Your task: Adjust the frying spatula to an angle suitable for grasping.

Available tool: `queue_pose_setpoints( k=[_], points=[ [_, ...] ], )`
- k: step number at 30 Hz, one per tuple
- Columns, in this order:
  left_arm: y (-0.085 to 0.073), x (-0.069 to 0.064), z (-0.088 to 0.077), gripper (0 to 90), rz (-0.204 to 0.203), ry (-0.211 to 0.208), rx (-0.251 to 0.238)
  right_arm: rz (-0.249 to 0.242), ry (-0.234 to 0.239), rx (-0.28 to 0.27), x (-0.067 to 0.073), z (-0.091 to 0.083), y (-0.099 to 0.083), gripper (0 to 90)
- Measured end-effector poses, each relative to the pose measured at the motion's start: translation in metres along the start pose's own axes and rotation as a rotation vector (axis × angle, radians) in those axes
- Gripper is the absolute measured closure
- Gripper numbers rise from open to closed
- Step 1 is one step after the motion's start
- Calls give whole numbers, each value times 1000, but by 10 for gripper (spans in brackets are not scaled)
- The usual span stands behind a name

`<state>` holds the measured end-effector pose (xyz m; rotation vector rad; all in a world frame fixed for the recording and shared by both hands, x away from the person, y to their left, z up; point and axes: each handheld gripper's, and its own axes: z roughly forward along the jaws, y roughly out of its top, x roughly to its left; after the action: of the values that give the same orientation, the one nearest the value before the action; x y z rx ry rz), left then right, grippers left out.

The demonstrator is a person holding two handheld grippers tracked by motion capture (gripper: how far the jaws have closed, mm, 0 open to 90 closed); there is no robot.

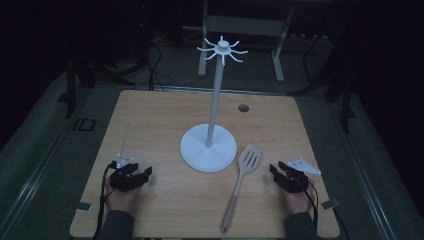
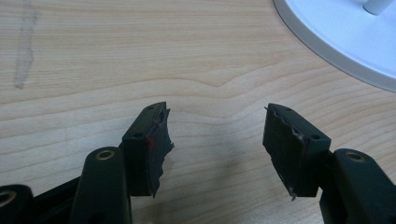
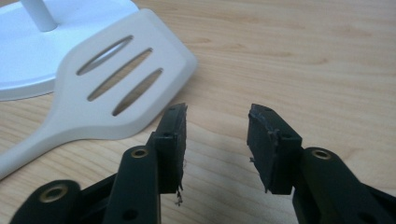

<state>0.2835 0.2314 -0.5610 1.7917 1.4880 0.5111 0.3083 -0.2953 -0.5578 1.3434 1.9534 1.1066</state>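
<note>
A white slotted spatula lies flat on the wooden table, head toward the stand, handle toward the front edge. In the right gripper view its head lies just left of my jaws. A white rack with a round base, a tall pole and a ring of hooks at the top stands mid-table. My right gripper rests open on the table right of the spatula head, nothing between its jaws. My left gripper rests open at the front left, empty; the rack's base shows at the upper right there.
A small round hole sits in the table's far right part. A faint pale streak marks the wood ahead of the left gripper. Beyond the table, dark floor with cables and a metal frame.
</note>
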Motion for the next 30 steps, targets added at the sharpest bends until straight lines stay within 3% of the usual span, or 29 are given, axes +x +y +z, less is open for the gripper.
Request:
queue_pose_setpoints(
  k=[6,10,15,19,30],
  points=[
    [0,0,1,399,4,0,1,-115,-22,-25,17,-10,13,616],
    [0,0,1,395,4,4,2,-114,26,-68,22,-16,22,688],
    [0,0,1,381,7,8,0,-139,43,-83,24,-21,33,810],
    [0,0,1,375,6,5,0,-158,56,-74,26,-19,40,896],
    [0,0,2,367,7,2,9,-248,84,-31,43,5,55,899]
  ],
)
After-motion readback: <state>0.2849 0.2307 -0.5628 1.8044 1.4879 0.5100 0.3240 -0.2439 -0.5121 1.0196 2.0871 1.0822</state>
